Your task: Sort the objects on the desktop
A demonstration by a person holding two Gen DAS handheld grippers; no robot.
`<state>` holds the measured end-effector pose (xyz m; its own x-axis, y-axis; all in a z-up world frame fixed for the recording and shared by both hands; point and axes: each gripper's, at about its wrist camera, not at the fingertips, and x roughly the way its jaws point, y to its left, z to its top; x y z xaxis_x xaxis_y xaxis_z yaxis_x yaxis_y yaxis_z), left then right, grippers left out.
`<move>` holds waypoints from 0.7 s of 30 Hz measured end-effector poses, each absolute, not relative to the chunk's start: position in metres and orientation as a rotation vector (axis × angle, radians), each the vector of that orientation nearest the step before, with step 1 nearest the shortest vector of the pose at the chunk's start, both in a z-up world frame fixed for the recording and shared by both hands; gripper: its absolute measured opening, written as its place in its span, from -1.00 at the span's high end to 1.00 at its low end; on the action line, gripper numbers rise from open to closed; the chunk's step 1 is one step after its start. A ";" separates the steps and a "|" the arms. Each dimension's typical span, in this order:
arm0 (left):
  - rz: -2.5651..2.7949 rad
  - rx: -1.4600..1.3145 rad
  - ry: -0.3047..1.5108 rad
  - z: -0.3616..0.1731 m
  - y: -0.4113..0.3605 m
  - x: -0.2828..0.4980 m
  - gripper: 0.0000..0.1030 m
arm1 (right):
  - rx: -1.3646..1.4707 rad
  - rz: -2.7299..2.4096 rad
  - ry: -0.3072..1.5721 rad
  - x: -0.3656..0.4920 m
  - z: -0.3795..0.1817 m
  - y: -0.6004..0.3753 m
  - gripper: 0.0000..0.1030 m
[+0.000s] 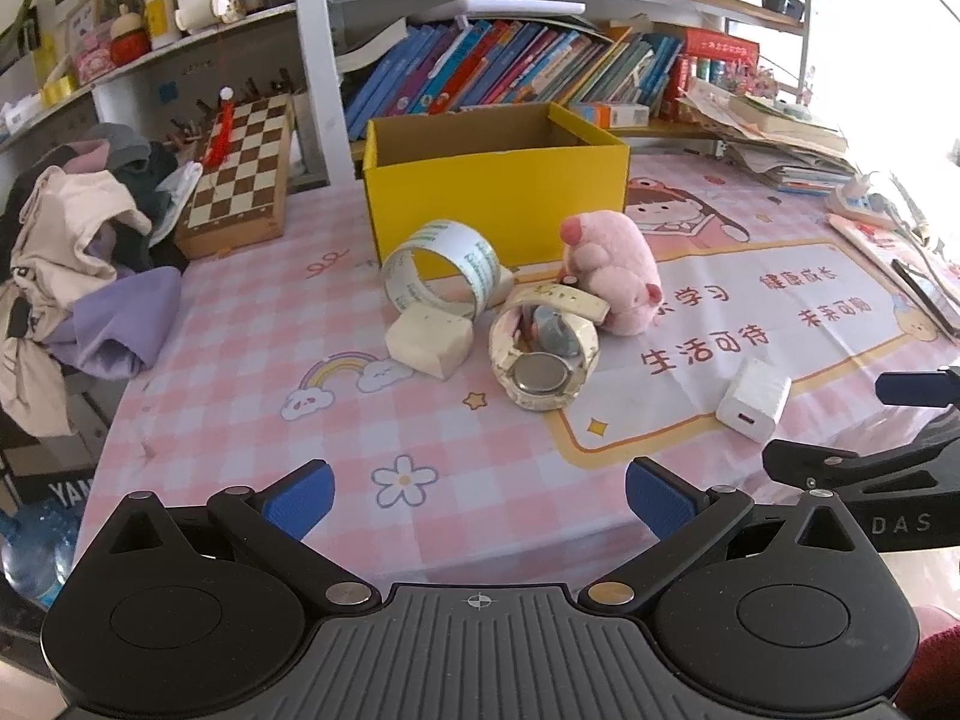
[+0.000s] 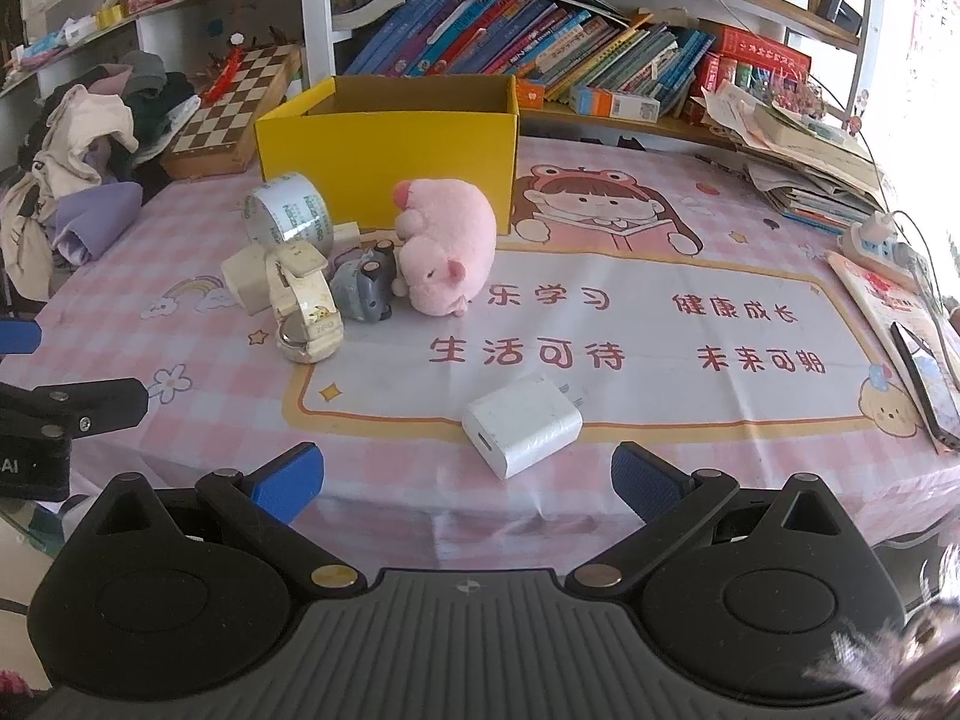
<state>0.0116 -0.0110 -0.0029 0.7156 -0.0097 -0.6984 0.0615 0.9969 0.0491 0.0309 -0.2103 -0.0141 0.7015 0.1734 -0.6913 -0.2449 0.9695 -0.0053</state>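
Left wrist view. The left gripper (image 1: 479, 498) is held low over the near table edge, its blue-padded fingers (image 1: 300, 495) spread wide apart with nothing between them. Straight ahead of the tongs a cluster is seen on the pink checked tablecloth (image 1: 240, 396): a cream wristwatch (image 1: 543, 354) lying with its metal case back up, a small grey toy (image 1: 549, 327) tucked inside its strap, a pale block (possibly an eraser) (image 1: 427, 341) just left of it, and a roll of clear tape (image 1: 444, 270) standing on edge behind the block. A pink plush pig (image 1: 618, 276) is touching the watch strap on the right. Beyond them an open yellow cardboard box (image 1: 495, 192) is set. Ahead and right of the tongs, apart from the cluster, a white USB charger (image 1: 753, 399) is lying. Part of the other gripper is glimpsed at the right margin.

Right wrist view. The right gripper (image 2: 468, 477) is likewise held open and empty. The charger (image 2: 522, 423) is found just beyond the gap between the pads. The watch (image 2: 306, 312), the toy (image 2: 363, 288), the pig (image 2: 447, 243), the tape (image 2: 288, 213) and the box (image 2: 390, 150) are placed farther ahead and to the left.
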 end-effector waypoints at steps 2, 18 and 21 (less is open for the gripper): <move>-0.044 0.065 0.773 -0.004 -0.010 0.012 -1.00 | -0.098 0.227 0.758 0.031 -0.014 -0.211 -1.00; -0.079 0.023 0.771 -0.008 -0.004 0.013 -1.00 | -0.121 0.202 0.773 0.036 -0.015 -0.206 -1.00; -0.080 0.018 0.777 -0.008 -0.003 0.013 -1.00 | -0.132 0.203 0.770 0.036 -0.014 -0.203 -1.00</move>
